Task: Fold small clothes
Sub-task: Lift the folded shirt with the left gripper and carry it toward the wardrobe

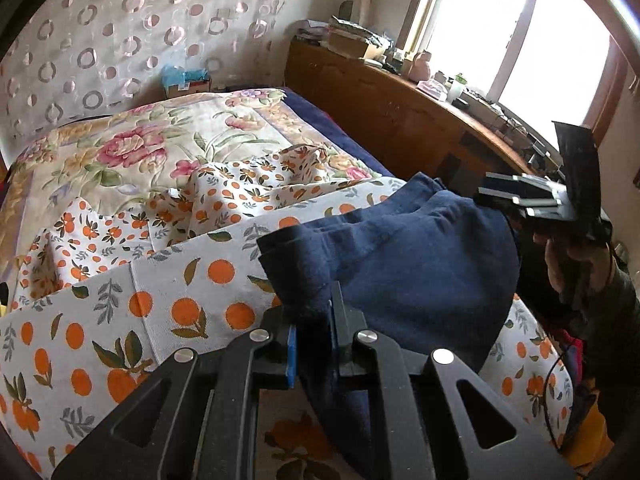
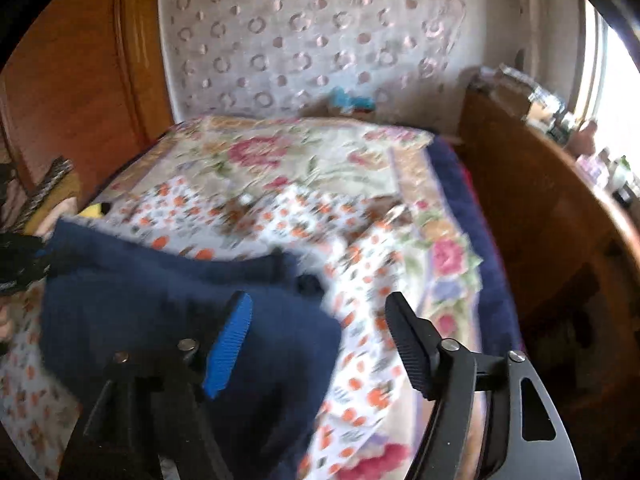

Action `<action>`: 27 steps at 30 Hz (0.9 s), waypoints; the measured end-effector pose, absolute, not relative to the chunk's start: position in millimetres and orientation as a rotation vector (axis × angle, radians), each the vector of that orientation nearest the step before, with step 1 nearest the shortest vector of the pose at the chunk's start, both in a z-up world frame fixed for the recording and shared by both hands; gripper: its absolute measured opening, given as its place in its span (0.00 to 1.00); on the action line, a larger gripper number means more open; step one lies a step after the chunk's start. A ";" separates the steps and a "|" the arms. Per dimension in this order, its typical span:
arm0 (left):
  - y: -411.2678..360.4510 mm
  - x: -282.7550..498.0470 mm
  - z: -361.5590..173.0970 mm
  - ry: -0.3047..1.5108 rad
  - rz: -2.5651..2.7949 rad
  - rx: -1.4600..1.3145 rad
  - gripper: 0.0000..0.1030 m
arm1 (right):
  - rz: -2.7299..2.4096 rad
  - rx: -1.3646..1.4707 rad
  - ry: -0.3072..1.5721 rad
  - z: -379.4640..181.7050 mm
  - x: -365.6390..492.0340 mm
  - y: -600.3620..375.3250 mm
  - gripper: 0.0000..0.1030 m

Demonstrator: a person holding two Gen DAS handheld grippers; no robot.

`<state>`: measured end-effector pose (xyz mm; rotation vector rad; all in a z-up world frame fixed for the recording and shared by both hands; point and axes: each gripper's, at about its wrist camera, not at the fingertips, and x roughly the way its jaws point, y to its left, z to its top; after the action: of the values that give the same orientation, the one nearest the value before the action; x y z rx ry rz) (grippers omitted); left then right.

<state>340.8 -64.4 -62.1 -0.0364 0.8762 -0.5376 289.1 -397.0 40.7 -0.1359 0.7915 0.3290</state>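
On the bed: a floral quilt (image 1: 132,148) covered the mattress, and orange-print fabrics (image 1: 168,292) lay rumpled over its near half.
Room: circle-patterned curtain (image 1: 120,32) at the far end, a bright window (image 1: 520,40) and a long wooden cabinet (image 1: 400,116) cluttered on top along one side; the right wrist view alone showed a wooden door (image 2: 80,80) on the opposite side.
Garment: a navy-blue knit piece (image 1: 420,264) was draped on the orange-print fabric at the bed's near edge, its long axis running across the bed from one gripper to the other, one end hanging toward the floor.
Left gripper (image 1: 316,332): pressed together, pinching a bunched corner of the navy garment.
Right gripper (image 2: 320,344): spread wide, nothing between the pads; the garment lay under and beside its blue-padded finger.
View difference: the left wrist view was sharp and caught the other gripper with the hand (image 1: 576,264) behind it; the right wrist view was blurred.
Small items: a box with blue contents (image 1: 186,80) sat against the curtain.
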 end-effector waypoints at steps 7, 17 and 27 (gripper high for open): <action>-66.9 345.5 -73.6 0.900 -0.523 -0.029 0.12 | 0.396 -0.009 0.915 20.7 334.9 -405.9 0.72; -66.6 342.6 -72.2 0.892 -0.530 -0.047 0.12 | 0.474 -0.051 0.943 27.4 340.0 -404.4 0.52; -65.4 321.7 -41.0 0.783 -0.602 -0.093 0.12 | 0.441 -0.124 0.827 21.8 316.2 -382.1 0.19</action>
<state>321.7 -65.4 -41.0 -0.0934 0.7831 -0.6023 316.2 -382.1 21.8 -0.1238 0.8274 0.4412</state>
